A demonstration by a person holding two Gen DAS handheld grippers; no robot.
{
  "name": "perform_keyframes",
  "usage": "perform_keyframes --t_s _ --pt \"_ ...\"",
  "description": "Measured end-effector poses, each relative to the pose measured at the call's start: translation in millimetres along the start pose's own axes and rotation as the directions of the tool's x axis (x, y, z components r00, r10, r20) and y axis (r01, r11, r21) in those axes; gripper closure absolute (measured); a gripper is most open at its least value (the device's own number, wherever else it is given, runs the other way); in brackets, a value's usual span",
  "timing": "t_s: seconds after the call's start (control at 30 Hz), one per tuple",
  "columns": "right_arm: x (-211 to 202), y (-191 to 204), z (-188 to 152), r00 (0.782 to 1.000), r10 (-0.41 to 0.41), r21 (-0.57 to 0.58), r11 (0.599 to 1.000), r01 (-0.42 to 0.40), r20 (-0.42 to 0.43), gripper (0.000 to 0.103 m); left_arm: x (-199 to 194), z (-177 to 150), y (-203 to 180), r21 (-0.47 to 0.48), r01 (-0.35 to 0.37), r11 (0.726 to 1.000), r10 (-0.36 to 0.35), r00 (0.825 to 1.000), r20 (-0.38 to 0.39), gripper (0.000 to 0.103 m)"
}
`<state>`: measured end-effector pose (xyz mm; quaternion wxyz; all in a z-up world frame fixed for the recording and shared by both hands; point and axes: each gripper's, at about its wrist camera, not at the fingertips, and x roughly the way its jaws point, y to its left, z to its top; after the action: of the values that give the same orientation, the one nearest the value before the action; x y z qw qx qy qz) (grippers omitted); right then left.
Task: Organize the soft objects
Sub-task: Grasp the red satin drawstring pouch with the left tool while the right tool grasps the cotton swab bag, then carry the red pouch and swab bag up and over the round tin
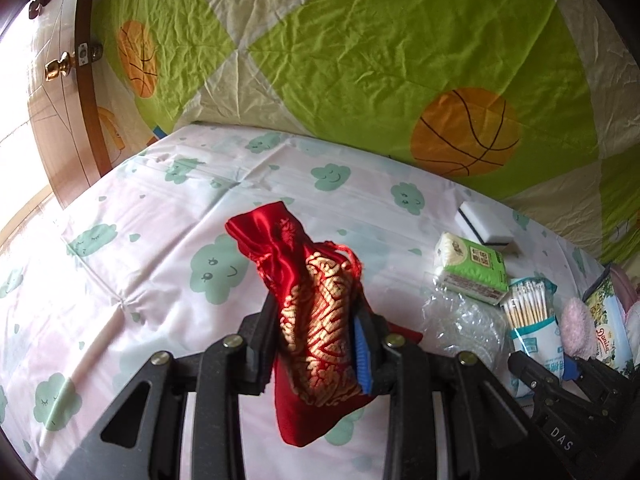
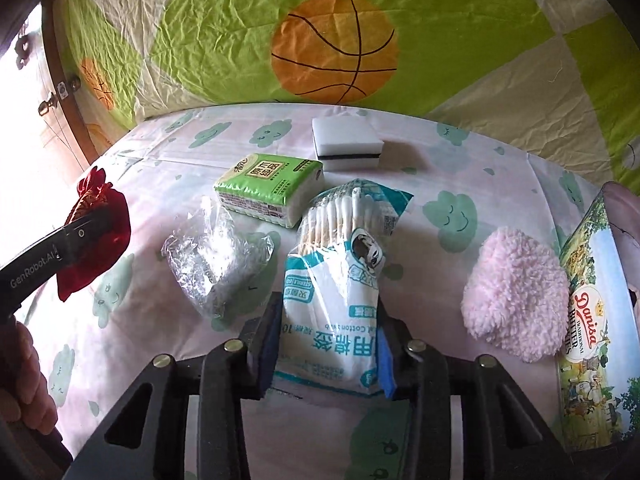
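My left gripper (image 1: 316, 320) is shut on a red and gold satin drawstring pouch (image 1: 316, 312) and holds it above the bed sheet; the pouch also shows at the left of the right wrist view (image 2: 96, 236). My right gripper (image 2: 328, 320) is shut on a blue and white bag of cotton swabs (image 2: 332, 304), which rests on the sheet; the bag also shows in the left wrist view (image 1: 528, 312). A green tissue pack (image 2: 268, 188), a white sponge (image 2: 346, 148), a crumpled clear plastic bag (image 2: 218, 268) and a fluffy pink pad (image 2: 516, 296) lie around it.
A Danisa butter cookie tin (image 2: 596, 320) stands at the right edge, with the pink pad against it. A green basketball-print quilt (image 2: 336, 48) rises behind the bed. A wooden door with a brass knob (image 1: 56, 68) is at the far left.
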<state>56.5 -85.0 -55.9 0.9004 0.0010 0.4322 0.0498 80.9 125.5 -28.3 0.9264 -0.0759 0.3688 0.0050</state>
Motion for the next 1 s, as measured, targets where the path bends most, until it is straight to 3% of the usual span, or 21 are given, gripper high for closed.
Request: perform_keyframes --t_s 0.1,0.2,0.37,0.5,0.67,1.0 --pt "-6.6 -6.7 -0.9 0.997 0.071 0.029 0.997 -0.072 0.034 0.069 -1.6 -1.1 -4.9 0.005 0.003 1.0 -0.004 1.0 0.02 0.071" --pt "-27.5 -11.5 -3.6 0.979 0.142 0.044 0.988 -0.149 0.147 0.07 -5.7 -0.8 -8.2 0.006 0.019 1.0 -0.02 0.999 0.051 0.071" --pt "-64.2 -4.9 -14.9 0.934 0.144 0.013 0.988 -0.157 0.326 0.07 -18.6 0.2 -9.4 -0.003 0.042 0.999 -0.041 0.991 0.13 0.071" --pt "-83.4 0.3 -22.9 0.906 0.087 0.0 0.995 -0.096 0.414 0.069 -29.6 -0.7 -15.8 0.019 0.038 0.999 -0.041 0.979 0.199 0.071" --pt "-99.2 0.6 -32.4 0.874 0.016 -0.002 1.0 -0.017 0.486 0.069 -36.7 -4.6 -26.1 0.069 -0.039 0.997 0.02 0.967 0.255 0.071" --pt "-116.3 -2.6 -46.3 0.834 -0.06 0.009 0.998 0.066 0.548 0.069 -44.1 -13.3 -36.9 0.093 -0.082 0.992 0.05 0.95 0.307 0.071"
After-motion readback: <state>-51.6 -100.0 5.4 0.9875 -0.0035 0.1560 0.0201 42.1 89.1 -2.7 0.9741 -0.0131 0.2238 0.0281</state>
